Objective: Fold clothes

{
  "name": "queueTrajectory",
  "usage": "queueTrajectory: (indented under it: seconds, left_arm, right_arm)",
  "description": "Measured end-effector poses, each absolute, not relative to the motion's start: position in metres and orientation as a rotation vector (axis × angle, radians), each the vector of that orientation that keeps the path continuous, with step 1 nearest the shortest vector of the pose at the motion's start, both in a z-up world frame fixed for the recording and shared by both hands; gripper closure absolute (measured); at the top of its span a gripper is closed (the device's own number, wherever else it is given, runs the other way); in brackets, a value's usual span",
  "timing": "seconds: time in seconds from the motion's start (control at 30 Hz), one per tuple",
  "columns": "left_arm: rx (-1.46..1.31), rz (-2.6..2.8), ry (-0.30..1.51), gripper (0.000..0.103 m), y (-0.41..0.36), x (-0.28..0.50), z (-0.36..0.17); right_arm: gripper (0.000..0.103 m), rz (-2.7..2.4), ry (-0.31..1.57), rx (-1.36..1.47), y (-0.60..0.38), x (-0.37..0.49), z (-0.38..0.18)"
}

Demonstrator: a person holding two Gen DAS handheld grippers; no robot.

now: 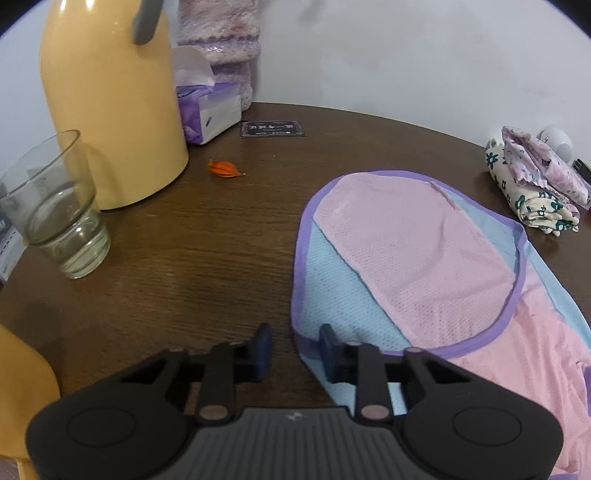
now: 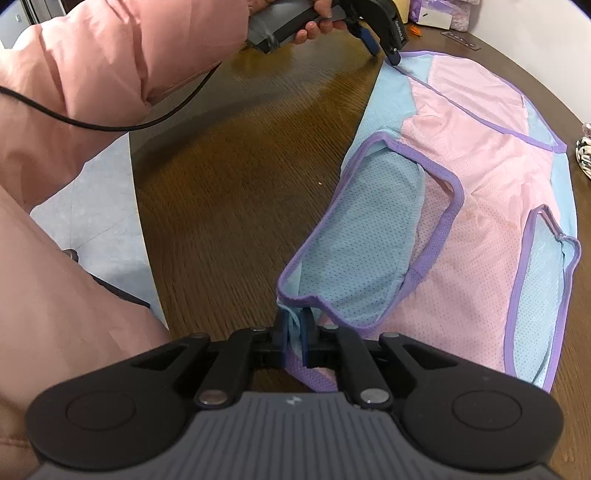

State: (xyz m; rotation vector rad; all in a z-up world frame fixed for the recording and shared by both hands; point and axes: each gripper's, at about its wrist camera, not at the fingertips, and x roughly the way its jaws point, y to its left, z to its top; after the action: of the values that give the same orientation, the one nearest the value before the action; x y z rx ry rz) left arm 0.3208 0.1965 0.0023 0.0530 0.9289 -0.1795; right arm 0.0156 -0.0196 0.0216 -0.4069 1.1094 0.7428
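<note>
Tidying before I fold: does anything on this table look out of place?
A small orange scrap, like a dried petal or peel, lies loose on the dark wooden table beside the tall yellow jug. Nothing is spilled.

A home: wooden table [image 1: 207, 236] with tissues [image 1: 207, 107] and thermos [image 1: 110, 103].

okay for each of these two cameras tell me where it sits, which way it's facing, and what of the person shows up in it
Left wrist: on the left gripper, angled down across the table toward the glass, yellow jug and garment; no body shows.
Right wrist: on the right gripper, shut on the garment's edge, facing the pink sleeve and hand.
Shared: garment, table, left gripper.
</note>
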Motion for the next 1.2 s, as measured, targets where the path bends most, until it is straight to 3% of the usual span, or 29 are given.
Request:
queueTrajectory:
  seconds: [0.07, 0.13, 0.43, 0.6, 0.8, 1.0, 1.2]
  left_arm:
    - [0.057, -0.181, 0.933, 0.1, 0.192, 0.322, 0.002]
    - [0.069, -0.171, 0.937, 0.102, 0.186, 0.324, 0.003]
    - [0.086, -0.124, 0.952, 0.103, 0.171, 0.332, 0.015]
    - [0.056, -0.101, 0.948, 0.103, 0.17, 0.334, 0.023]
    - [0.007, -0.102, 0.93, 0.103, 0.155, 0.338, 0.049]
    - [0.07, -0.138, 0.904, 0.102, 0.088, 0.357, 0.075]
    - [0.129, -0.093, 0.978, 0.102, 0.043, 0.38, 0.045]
  right_arm:
    - [0.097, 0.747, 1.105, -0.412, -0.02, 0.015, 0.021]
    - [0.097, 0.75, 1.103, -0.415, -0.02, 0.016, 0.021]
    - [0.102, 0.73, 1.241, -0.48, -0.008, 0.03, 0.026]
    - [0.102, 0.754, 1.229, -0.464, -0.007, 0.031, 0.033]
    - [0.102, 0.768, 1.202, -0.226, -0.043, 0.037, 0.048]
    - [0.103, 0.704, 1.144, 0.05, -0.113, 0.034, 0.064]
    - [0.102, 0.633, 1.221, 0.013, -0.136, 0.04, 0.047]
